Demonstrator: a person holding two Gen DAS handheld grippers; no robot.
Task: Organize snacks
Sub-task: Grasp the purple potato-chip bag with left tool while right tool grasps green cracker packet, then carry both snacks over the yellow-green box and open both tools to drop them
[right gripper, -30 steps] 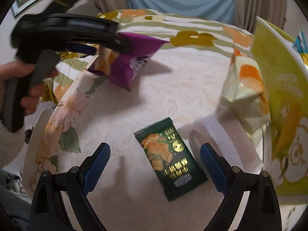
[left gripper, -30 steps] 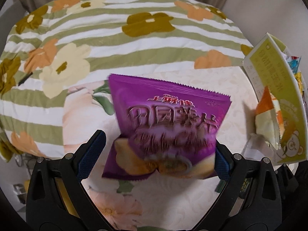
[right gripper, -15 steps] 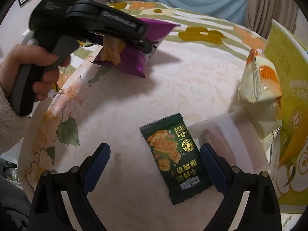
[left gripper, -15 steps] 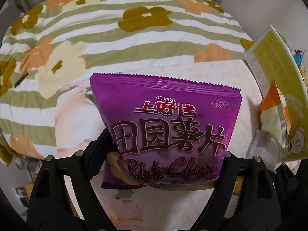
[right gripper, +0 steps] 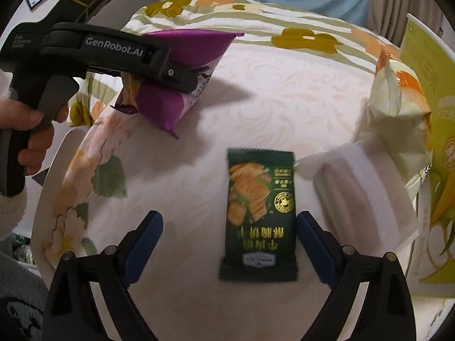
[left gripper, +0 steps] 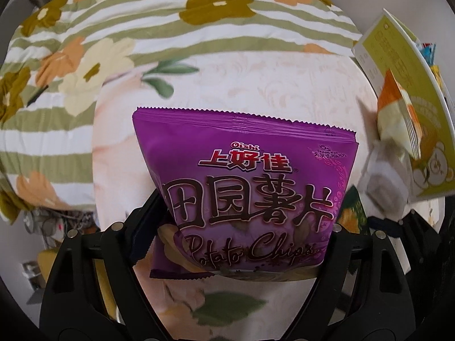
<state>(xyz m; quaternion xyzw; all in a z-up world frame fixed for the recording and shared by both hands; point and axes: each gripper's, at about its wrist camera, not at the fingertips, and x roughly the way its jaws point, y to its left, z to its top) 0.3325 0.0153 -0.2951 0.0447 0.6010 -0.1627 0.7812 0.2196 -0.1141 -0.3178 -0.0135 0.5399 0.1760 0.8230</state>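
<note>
My left gripper (left gripper: 241, 233) is shut on a purple potato chips bag (left gripper: 250, 187) and holds it above the round table. The right wrist view shows that bag (right gripper: 184, 65) pinched in the left gripper (right gripper: 182, 76) at the table's left side. My right gripper (right gripper: 227, 238) is open, low over the table. A dark green cracker packet (right gripper: 260, 213) lies flat between its fingers, nearer the right one. A yellow-green carton (right gripper: 438, 142) stands at the right with a white and orange snack bag (right gripper: 398, 96) leaning at its mouth.
A white wrapped snack (right gripper: 358, 187) lies right of the green packet, against the carton. The table (right gripper: 284, 99) has a pale floral cloth. A striped flowered bedspread (left gripper: 142, 28) lies behind it. The table's left edge drops off near my left hand.
The left gripper closed on the purple bag, lifted it and turned it face-on to its camera. The right gripper moved in, so the green packet now lies between its fingers.
</note>
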